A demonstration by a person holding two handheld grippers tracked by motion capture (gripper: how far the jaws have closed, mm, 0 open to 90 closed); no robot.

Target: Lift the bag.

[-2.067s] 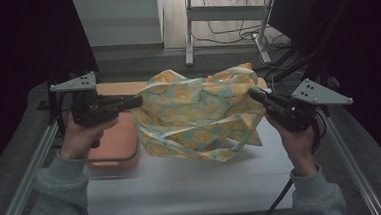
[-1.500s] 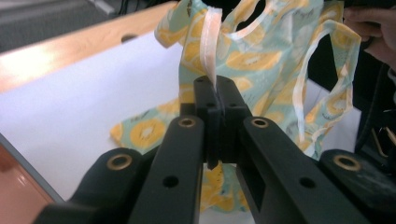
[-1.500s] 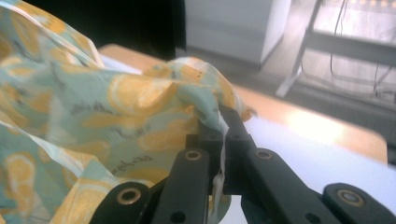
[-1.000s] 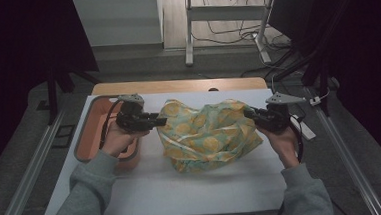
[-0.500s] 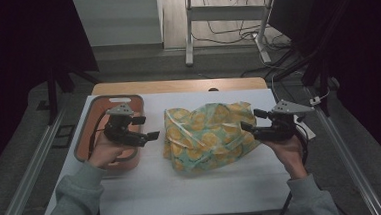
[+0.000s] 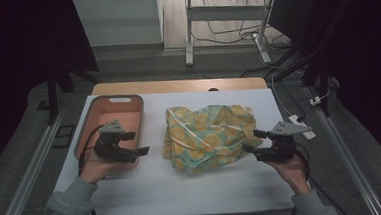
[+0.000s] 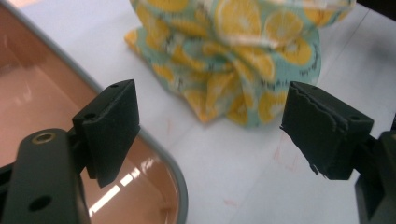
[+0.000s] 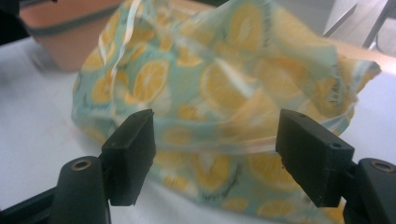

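Cloth (image 6: pixel 209 136) released, crumpled ahead of both jaws | left gripper (image 6: pixel 142 151), right gripper (image 6: pixel 248 140) just opened, empty | drop done

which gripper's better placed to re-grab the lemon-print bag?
Right, probably. The right gripper is open at the bag edge, cloth just past its jaws. The left gripper sits open over the tray rim, farther off.

A salmon-pink tray (image 6: pixel 108 123) with a grey rim lay at the left of the white table (image 6: pixel 183 188). Beyond the table stood a wooden board (image 6: pixel 177 86), a white desk frame (image 6: pixel 189 32) and loose floor cables (image 6: pixel 234 32).
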